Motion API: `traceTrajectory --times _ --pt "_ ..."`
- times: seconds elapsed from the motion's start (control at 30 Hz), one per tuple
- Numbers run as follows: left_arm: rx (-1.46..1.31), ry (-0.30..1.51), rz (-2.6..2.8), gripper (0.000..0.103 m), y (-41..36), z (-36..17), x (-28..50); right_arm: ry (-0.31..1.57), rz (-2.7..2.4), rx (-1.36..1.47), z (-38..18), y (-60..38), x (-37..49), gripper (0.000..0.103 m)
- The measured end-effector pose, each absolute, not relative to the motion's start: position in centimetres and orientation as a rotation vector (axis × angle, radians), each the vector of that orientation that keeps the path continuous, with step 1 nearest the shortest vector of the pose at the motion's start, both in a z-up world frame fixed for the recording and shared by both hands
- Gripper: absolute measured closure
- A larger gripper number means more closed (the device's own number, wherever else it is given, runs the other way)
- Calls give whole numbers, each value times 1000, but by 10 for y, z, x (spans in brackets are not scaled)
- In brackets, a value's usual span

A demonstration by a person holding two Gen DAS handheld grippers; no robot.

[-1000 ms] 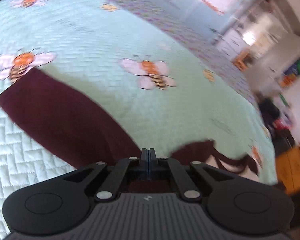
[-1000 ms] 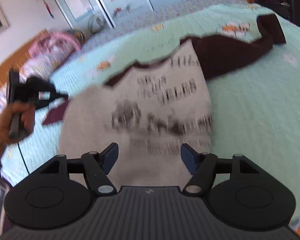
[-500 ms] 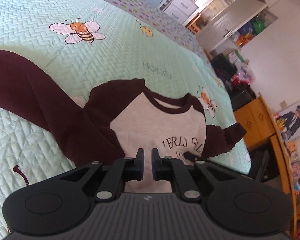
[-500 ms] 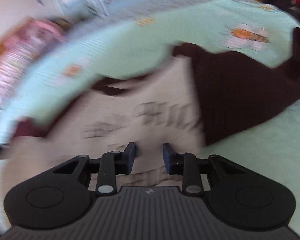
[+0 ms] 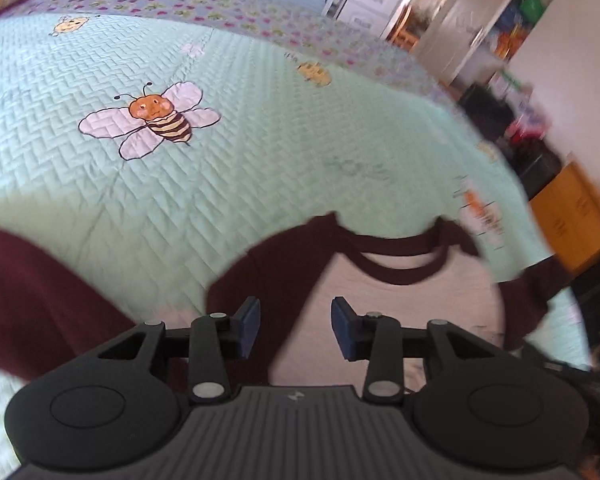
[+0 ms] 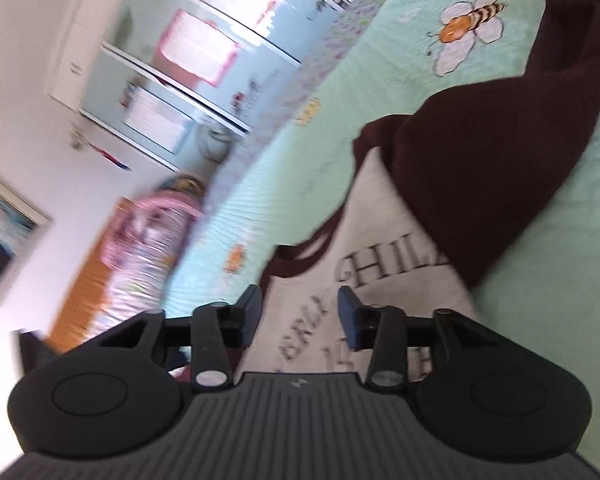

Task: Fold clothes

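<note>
The shirt [image 5: 400,312] lies spread face-up on the bed [image 5: 220,168], so the step in hand looks like the end of laying it out, with no fold made yet. The left gripper [image 5: 294,330] hangs over the shirt's chest by the near shoulder; its jaws have just been opening and stand apart with nothing between them. The right gripper [image 6: 299,318] hovers over the printed lettering, its jaws also just parted wider and empty. The next move probably calls for pinching a sleeve or side edge and carrying it across the body.

The shirt has a pale grey body, dark maroon sleeves and a maroon collar [image 5: 396,256]. One long sleeve [image 6: 520,128] trails out over the mint bee-print quilt.
</note>
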State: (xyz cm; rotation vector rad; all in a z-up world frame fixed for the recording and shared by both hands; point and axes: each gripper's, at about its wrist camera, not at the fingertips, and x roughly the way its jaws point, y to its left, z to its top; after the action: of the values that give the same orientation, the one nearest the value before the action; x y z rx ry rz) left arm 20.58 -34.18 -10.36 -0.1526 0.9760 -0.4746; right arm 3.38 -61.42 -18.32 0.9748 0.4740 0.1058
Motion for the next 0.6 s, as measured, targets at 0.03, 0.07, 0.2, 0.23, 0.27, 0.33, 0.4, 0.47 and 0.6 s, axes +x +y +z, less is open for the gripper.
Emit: traceTrajectory --times 0.03,0.07,0.2,0.23,0.27,0.33,0.4,0.47,0.6 --pt "-125 973 -466 61 -344 -109 212 456 111 968 -185 -611 32 51" --pt "-90 962 -460 61 -347 -113 217 442 110 957 -187 -608 31 50" --pt "78 908 -467 61 -362 -127 230 420 135 910 -196 -603 24 48" --pt "116 906 -483 61 -366 -130 233 414 145 911 -197 -603 23 47" --pt "147 919 -497 60 -370 -134 237 409 157 916 -199 -604 22 47" --pt "191 943 -506 59 -375 -142 243 403 162 918 -200 -608 24 46" --pt "202 966 -523 58 -378 -149 249 394 157 901 -198 -610 19 44" --pt "190 975 -555 63 -380 -151 252 387 143 884 -198 -612 18 41" --pt "239 946 -602 91 -390 -148 246 377 118 898 -205 -616 12 40"
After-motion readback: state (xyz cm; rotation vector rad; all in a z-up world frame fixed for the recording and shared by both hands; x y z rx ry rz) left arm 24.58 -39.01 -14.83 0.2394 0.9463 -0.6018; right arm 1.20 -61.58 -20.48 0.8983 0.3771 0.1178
